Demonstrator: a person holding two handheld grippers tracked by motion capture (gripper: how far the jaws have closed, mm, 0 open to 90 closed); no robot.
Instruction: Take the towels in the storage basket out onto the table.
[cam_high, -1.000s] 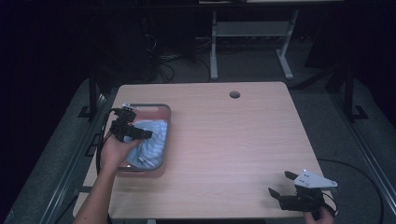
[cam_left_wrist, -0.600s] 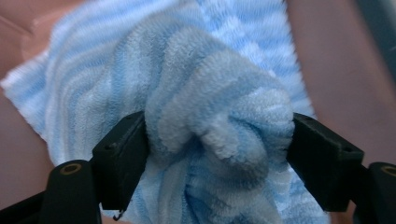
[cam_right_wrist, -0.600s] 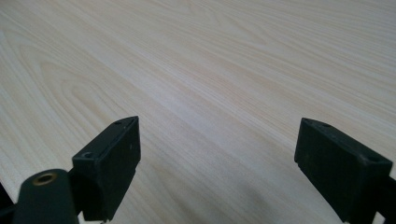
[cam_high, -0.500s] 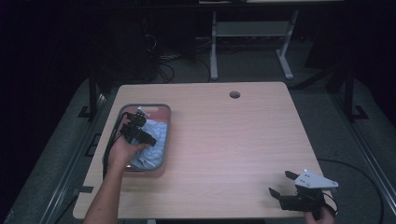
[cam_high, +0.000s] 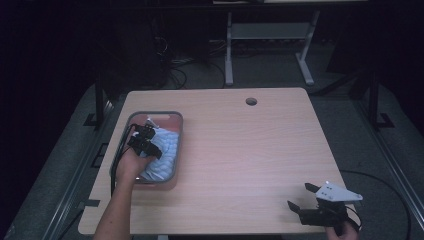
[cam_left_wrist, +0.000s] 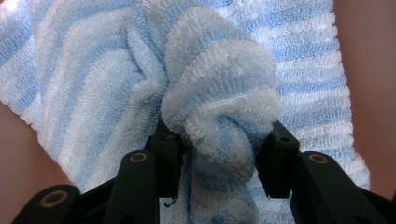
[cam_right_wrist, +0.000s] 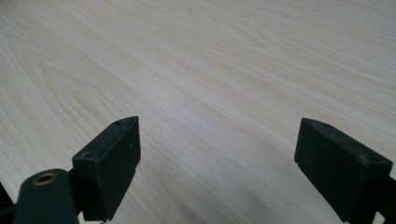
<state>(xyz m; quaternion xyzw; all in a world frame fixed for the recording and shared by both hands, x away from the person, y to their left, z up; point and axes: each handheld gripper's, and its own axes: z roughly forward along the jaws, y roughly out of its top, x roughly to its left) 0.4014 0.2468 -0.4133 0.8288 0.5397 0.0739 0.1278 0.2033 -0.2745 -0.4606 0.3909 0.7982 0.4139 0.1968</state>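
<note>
the worktop (cam_high: 260, 145) carries a grey tray (cam_high: 176, 150) at its left, holding a blue-striped towel (cam_left_wrist: 116, 79). the left gripper (cam_high: 145, 141) has pushed deeper into the tray, its jaws now pinching a towel fold, likely ready to lift. the right gripper (cam_right_wrist: 217, 172) waits with jaws spread wide.

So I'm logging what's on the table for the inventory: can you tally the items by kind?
Blue-and-white striped towel: 1
Grey tray: 1
Gripper: 2, left gripper shut on the towel, right gripper open above bare tabletop
Total: 4
</note>
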